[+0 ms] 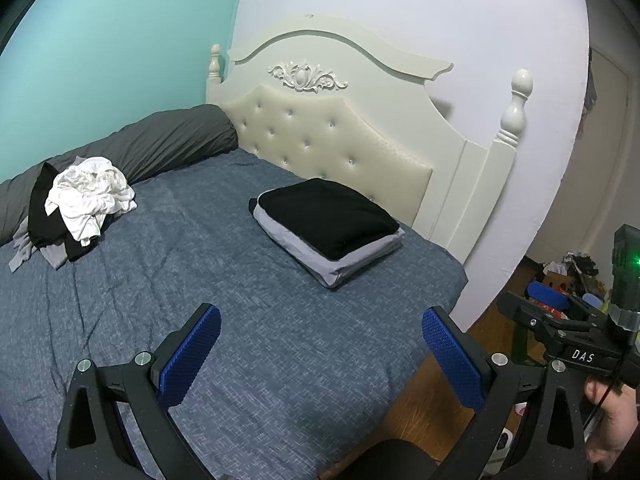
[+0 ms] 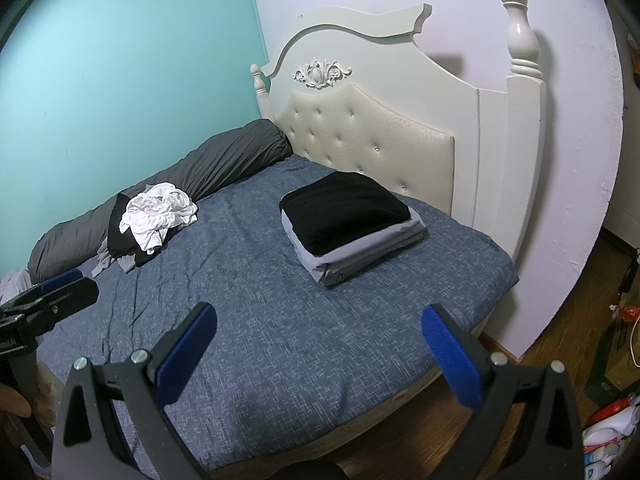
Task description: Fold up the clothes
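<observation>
A folded stack (image 1: 326,228), a black garment on top of grey ones, lies on the blue bedspread (image 1: 200,280) near the headboard; it also shows in the right wrist view (image 2: 348,224). An unfolded heap of white, black and grey clothes (image 1: 86,204) (image 2: 154,220) sits at the far left by the grey bolster. My left gripper (image 1: 320,340) hovers open above the bed's near part, nothing between its blue pads. My right gripper (image 2: 320,340) is also open and empty over the bed's near corner. Each gripper appears at the edge of the other's view.
A cream tufted headboard (image 1: 340,132) with posts stands behind the stack. A long grey bolster (image 1: 160,148) lies along the turquoise wall. Wooden floor (image 2: 560,320) to the right holds bags and clutter (image 2: 616,400). A hand (image 1: 612,420) grips the right tool.
</observation>
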Demonstrator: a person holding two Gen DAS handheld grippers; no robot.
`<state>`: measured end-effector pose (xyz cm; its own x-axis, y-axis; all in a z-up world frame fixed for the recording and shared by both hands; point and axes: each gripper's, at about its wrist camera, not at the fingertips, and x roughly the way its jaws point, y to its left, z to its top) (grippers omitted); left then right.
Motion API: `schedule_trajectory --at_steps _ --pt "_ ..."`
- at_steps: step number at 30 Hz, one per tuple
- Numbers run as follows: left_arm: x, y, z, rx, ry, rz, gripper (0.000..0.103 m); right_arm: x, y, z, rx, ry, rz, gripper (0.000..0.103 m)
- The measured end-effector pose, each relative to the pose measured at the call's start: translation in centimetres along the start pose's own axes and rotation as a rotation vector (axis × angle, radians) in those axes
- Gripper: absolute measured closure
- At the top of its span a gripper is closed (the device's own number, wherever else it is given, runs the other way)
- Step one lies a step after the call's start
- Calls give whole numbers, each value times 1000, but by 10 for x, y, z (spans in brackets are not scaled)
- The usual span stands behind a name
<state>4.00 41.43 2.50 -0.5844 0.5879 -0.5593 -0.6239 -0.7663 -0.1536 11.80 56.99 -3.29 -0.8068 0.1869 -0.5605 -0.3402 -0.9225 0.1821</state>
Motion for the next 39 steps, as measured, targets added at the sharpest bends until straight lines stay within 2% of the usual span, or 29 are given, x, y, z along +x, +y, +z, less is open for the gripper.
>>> schedule_trajectory --at_steps 23,39 --pt "-1 -1 -1 11 -11 -2 0 2 -2 -3 7 8 2 0" --pt "4 2 -2 0 8 -10 1 4 -2 -2 14 11 5 0"
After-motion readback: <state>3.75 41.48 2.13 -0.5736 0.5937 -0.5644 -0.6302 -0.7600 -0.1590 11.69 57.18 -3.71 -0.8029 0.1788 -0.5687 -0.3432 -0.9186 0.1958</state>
